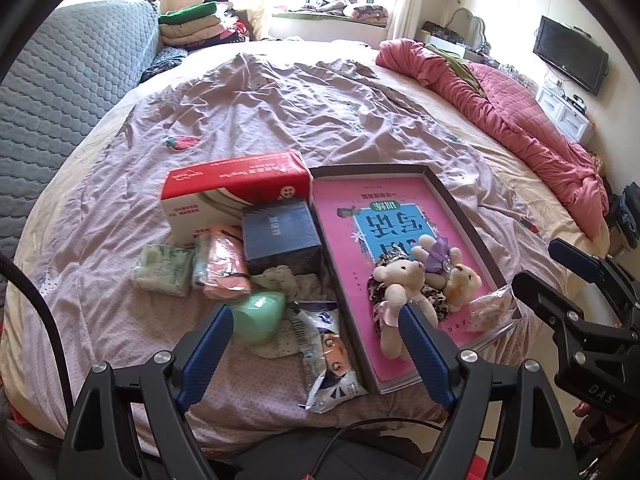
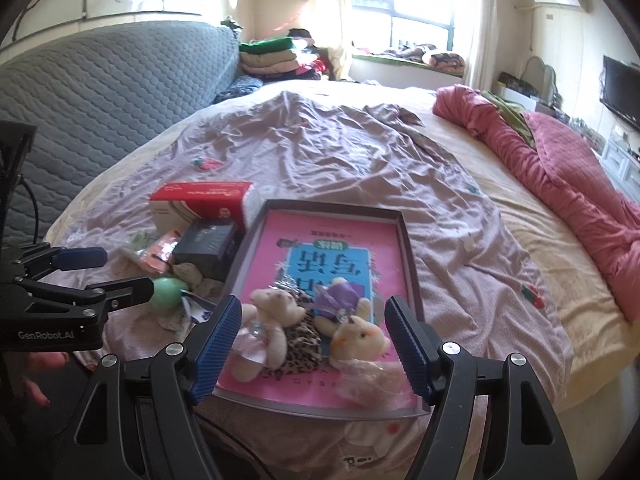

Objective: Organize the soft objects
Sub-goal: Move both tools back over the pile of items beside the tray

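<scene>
Plush bears [image 2: 276,332] feet toward camera

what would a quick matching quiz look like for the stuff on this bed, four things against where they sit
Things:
1. plush bears
2. red tissue box
3. green egg-shaped sponge
4. dark blue box

Places:
A. nearest the left hand-held gripper, on the bedsheet
B. farthest back in the pile
C. inside the tray, on the pink book
D. just in front of the tissue box, beside the tray

Pairs: 1-C, 2-B, 3-A, 4-D
</scene>
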